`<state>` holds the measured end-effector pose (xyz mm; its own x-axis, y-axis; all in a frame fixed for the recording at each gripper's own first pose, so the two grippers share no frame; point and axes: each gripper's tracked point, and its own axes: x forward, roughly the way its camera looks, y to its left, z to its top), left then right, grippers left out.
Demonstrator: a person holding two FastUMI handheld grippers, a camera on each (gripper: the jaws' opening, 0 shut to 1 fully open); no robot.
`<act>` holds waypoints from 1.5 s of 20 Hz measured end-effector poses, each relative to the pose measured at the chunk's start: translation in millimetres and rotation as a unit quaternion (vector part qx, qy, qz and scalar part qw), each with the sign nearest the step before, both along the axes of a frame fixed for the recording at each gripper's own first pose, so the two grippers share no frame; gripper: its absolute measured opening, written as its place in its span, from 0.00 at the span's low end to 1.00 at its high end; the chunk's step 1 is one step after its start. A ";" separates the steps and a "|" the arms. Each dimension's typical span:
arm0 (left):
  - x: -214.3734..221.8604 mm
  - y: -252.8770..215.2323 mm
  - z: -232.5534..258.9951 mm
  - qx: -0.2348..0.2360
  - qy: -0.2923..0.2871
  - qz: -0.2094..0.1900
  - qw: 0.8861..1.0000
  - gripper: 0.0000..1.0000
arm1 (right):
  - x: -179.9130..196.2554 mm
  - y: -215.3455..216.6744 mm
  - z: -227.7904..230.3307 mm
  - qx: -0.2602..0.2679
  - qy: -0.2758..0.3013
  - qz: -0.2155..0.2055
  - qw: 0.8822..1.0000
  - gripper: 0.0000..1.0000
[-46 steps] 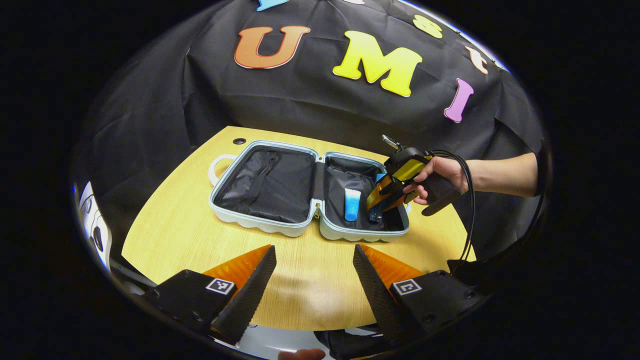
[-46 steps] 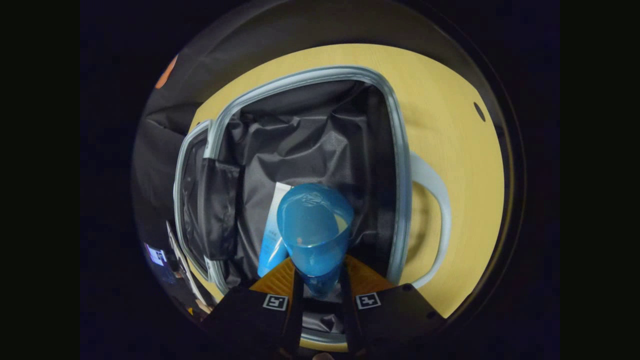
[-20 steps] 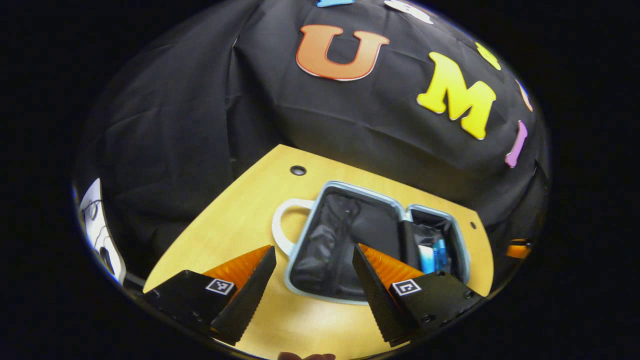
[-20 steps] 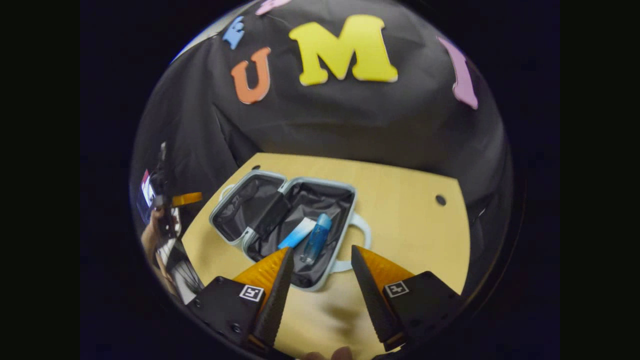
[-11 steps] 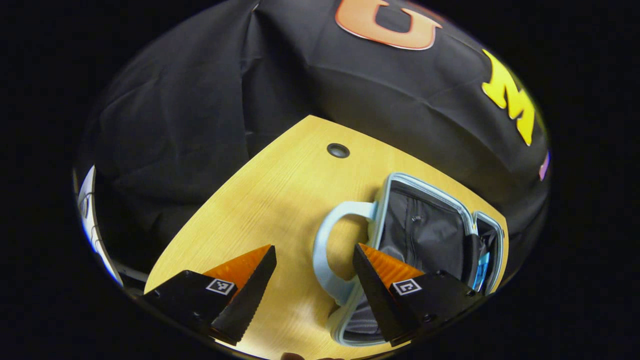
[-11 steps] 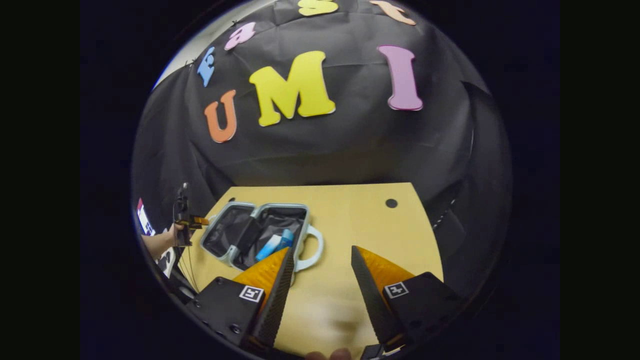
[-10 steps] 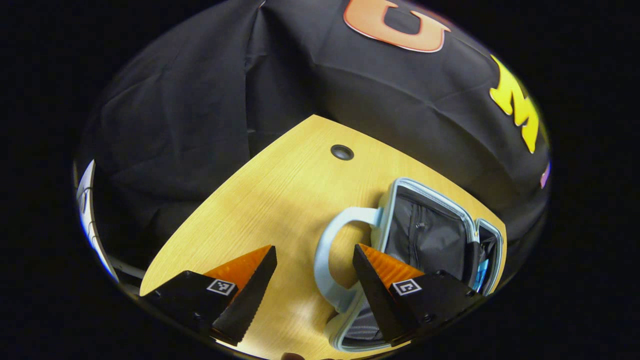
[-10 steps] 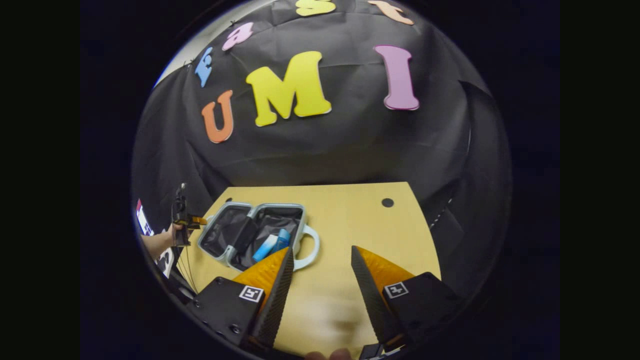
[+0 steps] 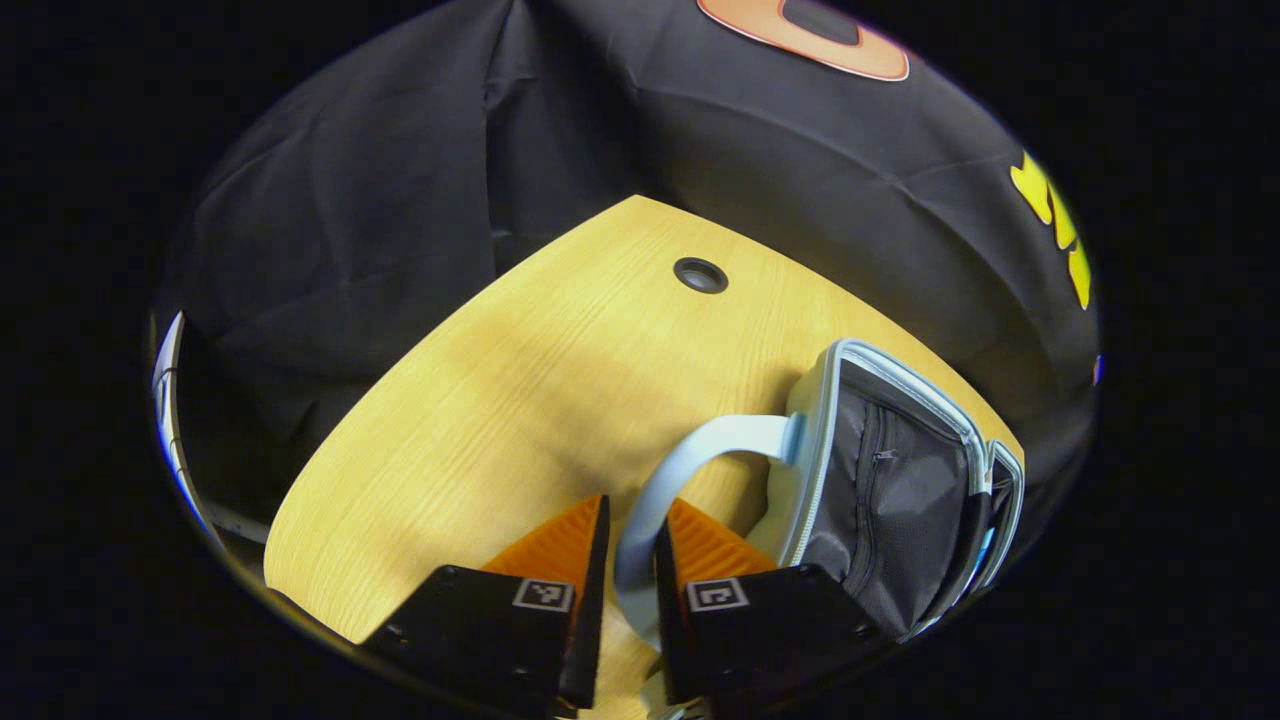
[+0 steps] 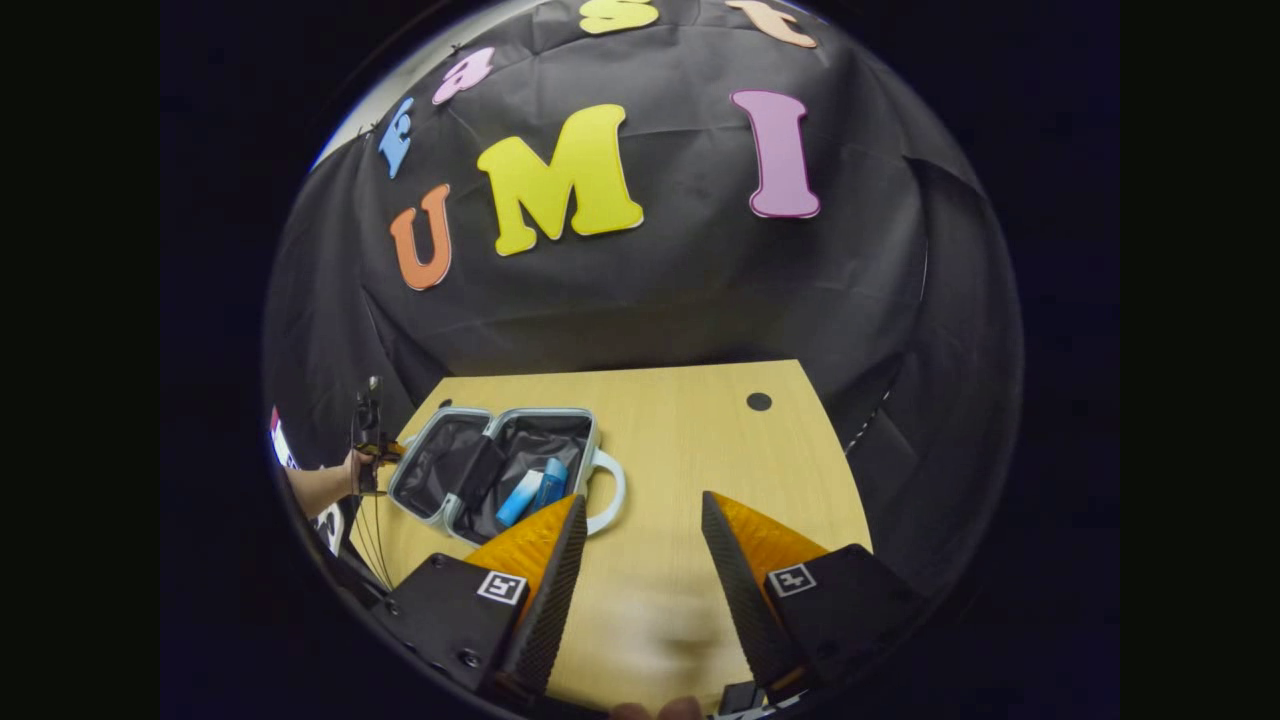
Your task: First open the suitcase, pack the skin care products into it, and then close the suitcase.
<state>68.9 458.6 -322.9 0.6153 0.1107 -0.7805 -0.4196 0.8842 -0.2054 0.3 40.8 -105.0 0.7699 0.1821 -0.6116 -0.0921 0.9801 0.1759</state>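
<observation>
In the left gripper view my left gripper (image 9: 632,505) is shut on the pale blue handle (image 9: 700,445) of the open suitcase (image 9: 905,385). That half has a black mesh pocket. In the right gripper view the suitcase (image 10: 437,418) lies open on the table. A blue-and-white tube (image 10: 518,498) and a blue bottle (image 10: 549,482) lie in its right half. My right gripper (image 10: 635,525) hangs open over bare table, to the right of the case. The left gripper (image 10: 374,445) and the hand holding it sit at the case's left end.
The case rests on a yellow wooden table (image 10: 700,440) with a round cable hole (image 10: 759,401), which is also seen as the hole (image 9: 700,274) beyond the handle. Black cloth walls stand close behind the table. A second handle (image 10: 608,490) sticks out of the case's right end.
My left gripper moved forward and shut on the suitcase handle; half a second ago it was open around it. My right gripper let go of the blue bottle and backed away to the right.
</observation>
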 end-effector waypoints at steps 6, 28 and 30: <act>-8.6 -4.0 25.5 0.009 0.021 0.009 1.000 0.11 | -0.6 -7.0 8.2 0.009 -0.027 -0.020 0.999 0.65; 5.2 -390.0 298.5 0.052 -0.240 -0.159 0.956 0.04 | -38.5 -144.9 35.3 0.002 -0.120 -0.107 0.987 0.70; 7.8 -436.3 281.9 0.042 -0.248 -0.174 0.952 0.04 | -43.4 -162.7 39.4 -0.014 -0.122 -0.118 0.985 0.70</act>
<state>76.7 22.3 -41.0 0.9169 -0.1178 -0.3813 0.0319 0.9740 -0.2241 -43.0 -121.9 -65.6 0.9133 -0.0349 -0.4059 0.1038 0.9834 0.1490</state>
